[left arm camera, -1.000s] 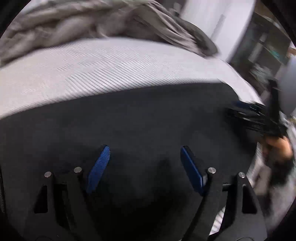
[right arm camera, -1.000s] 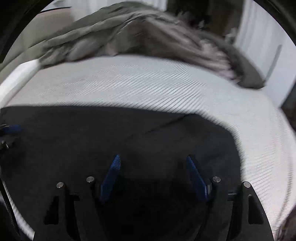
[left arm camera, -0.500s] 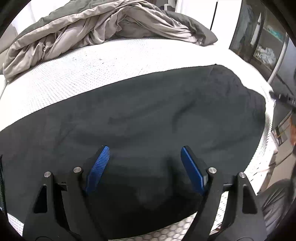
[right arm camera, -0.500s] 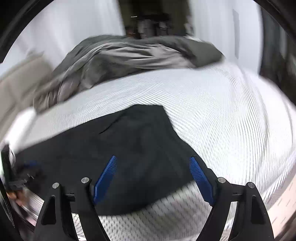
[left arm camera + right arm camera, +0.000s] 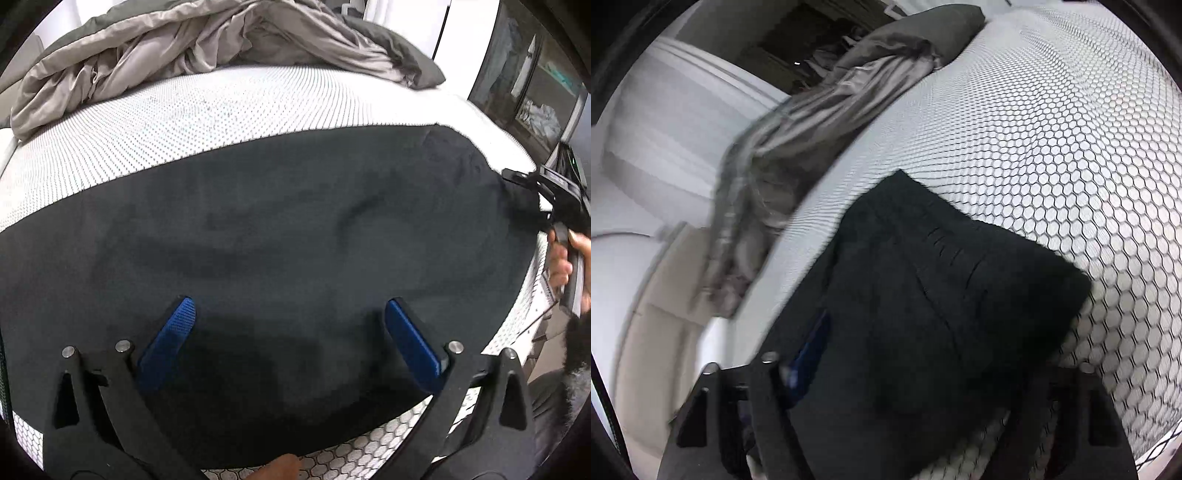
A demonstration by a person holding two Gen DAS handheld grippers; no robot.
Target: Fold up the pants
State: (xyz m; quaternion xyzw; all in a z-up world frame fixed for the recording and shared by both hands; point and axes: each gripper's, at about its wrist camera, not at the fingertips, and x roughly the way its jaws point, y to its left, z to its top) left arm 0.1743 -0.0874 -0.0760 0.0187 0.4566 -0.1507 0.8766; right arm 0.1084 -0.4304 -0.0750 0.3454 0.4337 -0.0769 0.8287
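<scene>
We're over the white mattress with its honeycomb-patterned mesh cover (image 5: 229, 122), and far ahead of both tools the rumpled grey-beige duvet (image 5: 207, 48) sits heaped at the back, well clear of the work. Spread across the mattress directly beneath and ahead of us are the dark, soft-knit pants (image 5: 280, 229), lying mostly flat with a few shallow ripples in front of the left tool. Our left gripper (image 5: 290, 332) hovers over the near part of the cloth with its blue-padded fingers (image 5: 173, 332) spread wide, nothing between them. Off to its right, at the far end of the garment, we see the right gripper (image 5: 532, 192) at the fabric's edge; from its own blurred view the cloth bunches up right at the jaws and hides one finger, so we cannot tell whether it has closed on the fabric or not. In that view the pants show a neat square corner ahead and to the right of the tool, with a seam running down the middle. For the fold at hand, we judge the trick is to pinch both layers at the end, lift just enough to clear the mattress, and carry that end across toward the left tool while the left one pins or grips the near edge, keeping edges aligned so the ripples don't get trapped in the crease.
</scene>
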